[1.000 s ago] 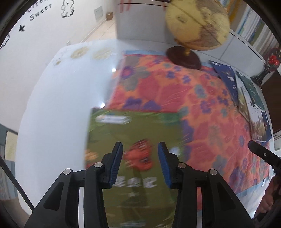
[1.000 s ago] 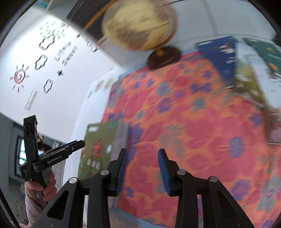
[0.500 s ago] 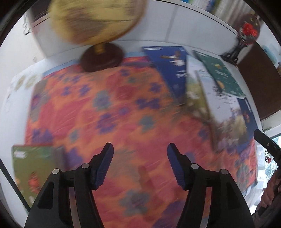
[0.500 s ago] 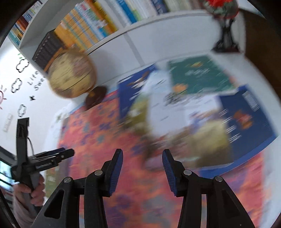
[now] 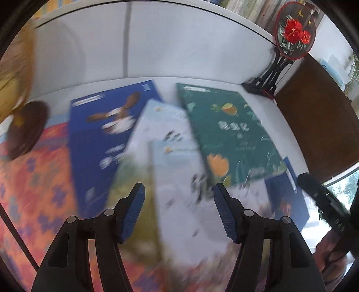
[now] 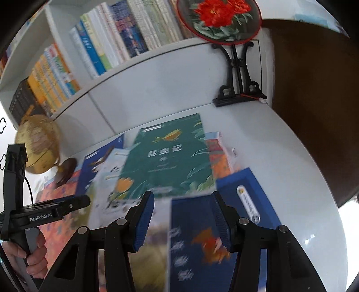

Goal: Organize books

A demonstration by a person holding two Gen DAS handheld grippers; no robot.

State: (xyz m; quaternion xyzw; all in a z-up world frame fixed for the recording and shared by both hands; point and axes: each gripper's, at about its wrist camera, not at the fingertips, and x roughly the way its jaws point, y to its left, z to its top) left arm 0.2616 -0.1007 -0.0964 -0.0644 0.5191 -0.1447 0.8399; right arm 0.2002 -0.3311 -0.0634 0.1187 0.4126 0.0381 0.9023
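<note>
Several books lie overlapping on the white table. A dark green book [image 5: 228,134] [image 6: 170,157] sits at the back, with a blue eagle-cover book [image 5: 101,139] and a pale book [image 5: 166,139] to its left. My left gripper [image 5: 178,195] hangs open above the pale book with nothing between its fingers. My right gripper [image 6: 182,202] is open over a dark blue book [image 6: 197,235] and holds nothing. Another blue book [image 6: 246,195] and an orange one [image 6: 217,155] lie to the right. In the right wrist view, the left gripper [image 6: 85,201] shows from the side in a hand [image 6: 33,258].
An orange flowered cloth [image 5: 33,184] covers the table's left part. A globe [image 6: 38,143] stands at the back left on a dark base [image 5: 24,128]. A red-flower fan ornament [image 6: 217,18] stands at the back right. A shelf of upright books [image 6: 112,45] runs behind.
Both views swept right, from the green book at the cloth's left edge to the pile of books on the right. Both grippers' jaws stand wider than before.
</note>
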